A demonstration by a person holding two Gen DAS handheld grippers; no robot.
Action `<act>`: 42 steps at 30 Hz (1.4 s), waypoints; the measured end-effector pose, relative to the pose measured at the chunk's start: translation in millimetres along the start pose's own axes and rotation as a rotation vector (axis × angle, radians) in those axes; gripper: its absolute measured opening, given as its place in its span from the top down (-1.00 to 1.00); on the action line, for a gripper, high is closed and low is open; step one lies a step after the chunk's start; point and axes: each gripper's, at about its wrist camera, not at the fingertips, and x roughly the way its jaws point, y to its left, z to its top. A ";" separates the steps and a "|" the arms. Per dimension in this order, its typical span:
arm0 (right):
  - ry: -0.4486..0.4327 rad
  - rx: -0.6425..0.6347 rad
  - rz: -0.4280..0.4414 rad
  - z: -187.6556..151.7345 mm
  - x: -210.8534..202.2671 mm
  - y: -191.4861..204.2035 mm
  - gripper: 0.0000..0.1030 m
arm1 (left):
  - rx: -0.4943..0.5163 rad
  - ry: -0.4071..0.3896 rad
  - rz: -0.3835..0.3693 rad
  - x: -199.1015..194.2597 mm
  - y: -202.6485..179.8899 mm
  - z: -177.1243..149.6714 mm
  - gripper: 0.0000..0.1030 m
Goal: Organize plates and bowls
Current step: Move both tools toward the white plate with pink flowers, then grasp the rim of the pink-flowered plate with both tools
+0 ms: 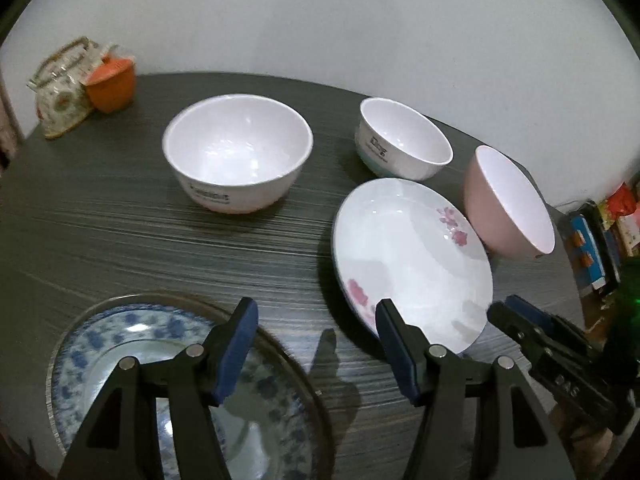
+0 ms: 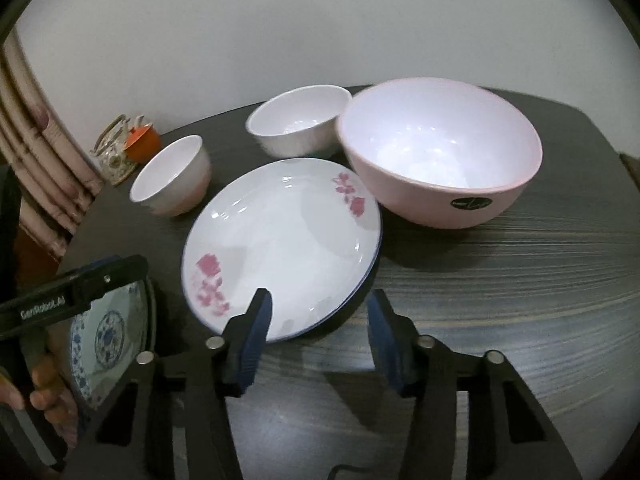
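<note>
On a dark striped table [image 1: 120, 220], both the left gripper [image 1: 316, 344] and right gripper [image 2: 320, 320] are held wide open, empty, near a pink-flowered plate [image 2: 280, 240]; three bowls stand behind.

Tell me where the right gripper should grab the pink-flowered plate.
Probably the near rim of the pink-flowered plate, approached low from the front. It lies flat and thin, and that edge already faces the open right gripper; the pink bowl crowds the far side.

A home dining corner: a dark wood-grain desk [image 1: 160, 232] against a plain white wall holds household bowls and plates, a floral teapot [image 1: 60, 88], and a pleated curtain [image 2: 44, 152] hangs alongside.
</note>
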 end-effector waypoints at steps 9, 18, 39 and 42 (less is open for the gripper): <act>0.010 0.032 -0.005 11.0 27.1 -18.0 0.36 | -0.007 0.062 -0.025 32.8 -7.1 15.6 -0.22; 0.031 0.031 0.024 18.9 44.8 -28.6 0.49 | -0.015 0.109 -0.044 53.5 -7.6 26.0 0.18; 0.066 0.042 0.056 23.7 61.1 -35.9 0.69 | -0.002 0.136 -0.040 61.8 -13.6 28.2 0.59; 0.082 0.033 0.050 23.2 59.0 -34.4 0.69 | -0.002 0.144 -0.028 59.7 -15.5 25.9 0.59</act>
